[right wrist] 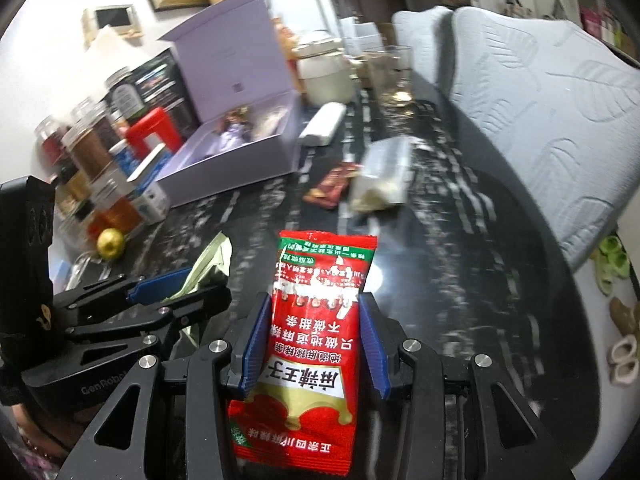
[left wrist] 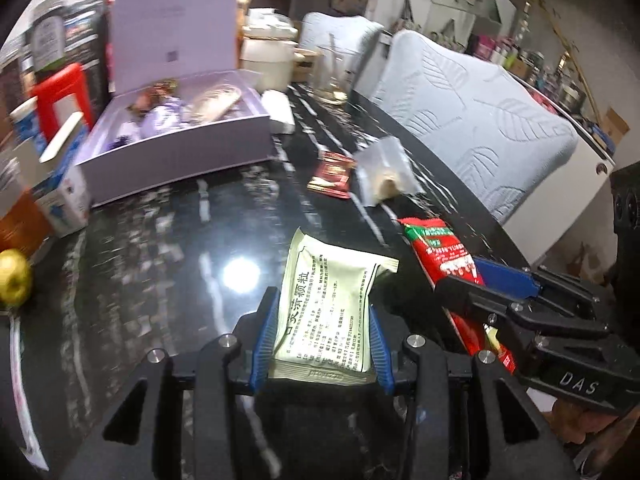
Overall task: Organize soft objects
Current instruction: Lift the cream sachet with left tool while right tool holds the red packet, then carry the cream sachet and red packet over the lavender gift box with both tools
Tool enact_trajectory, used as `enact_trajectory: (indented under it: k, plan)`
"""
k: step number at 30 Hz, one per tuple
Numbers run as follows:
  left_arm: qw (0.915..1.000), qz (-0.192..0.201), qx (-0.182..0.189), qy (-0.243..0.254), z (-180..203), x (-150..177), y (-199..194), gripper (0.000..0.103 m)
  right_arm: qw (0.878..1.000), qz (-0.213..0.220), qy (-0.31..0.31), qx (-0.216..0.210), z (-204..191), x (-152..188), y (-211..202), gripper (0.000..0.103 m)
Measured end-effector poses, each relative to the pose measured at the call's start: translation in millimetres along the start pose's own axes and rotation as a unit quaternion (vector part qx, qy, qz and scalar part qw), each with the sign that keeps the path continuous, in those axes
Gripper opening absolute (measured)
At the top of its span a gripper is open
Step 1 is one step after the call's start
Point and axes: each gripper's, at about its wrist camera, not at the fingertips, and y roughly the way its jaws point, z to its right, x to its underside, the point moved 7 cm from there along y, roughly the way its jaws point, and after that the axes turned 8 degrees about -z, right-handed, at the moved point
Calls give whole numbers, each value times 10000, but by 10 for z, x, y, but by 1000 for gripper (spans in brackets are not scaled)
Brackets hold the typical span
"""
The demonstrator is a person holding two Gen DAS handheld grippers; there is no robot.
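My left tongs (left wrist: pixel 322 344) grip a sachet (left wrist: pixel 328 300) this side of the open box (left wrist: pixel 180 148); my right tongs (right wrist: pixel 314 344), rightward, grip a snack packet (right wrist: pixel 312 340); two packets (left wrist: pixel 332 174) lie right of the box

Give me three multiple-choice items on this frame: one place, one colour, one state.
1. Where does the open lavender box sit relative to the small dark red packet in the left wrist view?
A. Left of it
B. Right of it
C. On top of it

2. What colour is the packet in the right gripper?
A. Blue
B. Red
C. Black

3. What state is the left gripper in?
A. Open and empty
B. Out of view
C. Shut on the pale green sachet

Answers:
1 A, the box lies toward the left edge of the black table, the packet near the middle.
2 B, the red snack packet fills the jaws.
3 C, both blue pads press the sachet's sides.
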Motion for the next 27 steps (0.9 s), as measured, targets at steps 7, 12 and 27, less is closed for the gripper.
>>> enact_trajectory:
  k: [7, 12, 27]
  plan:
    - [9988, 342, -186, -282, -280, 110, -314, 41, 9990, -23, -354, -283, -452, 41, 56, 43]
    - [9969, 515, -366, -461, -446, 193, -528, 41, 9970, 2, -603, -493, -728, 61, 56, 43]
    - [9836, 1431, -821, -727, -864, -47, -1239, 41, 9833, 519, -1428, -1004, -1393, -218, -184, 43]
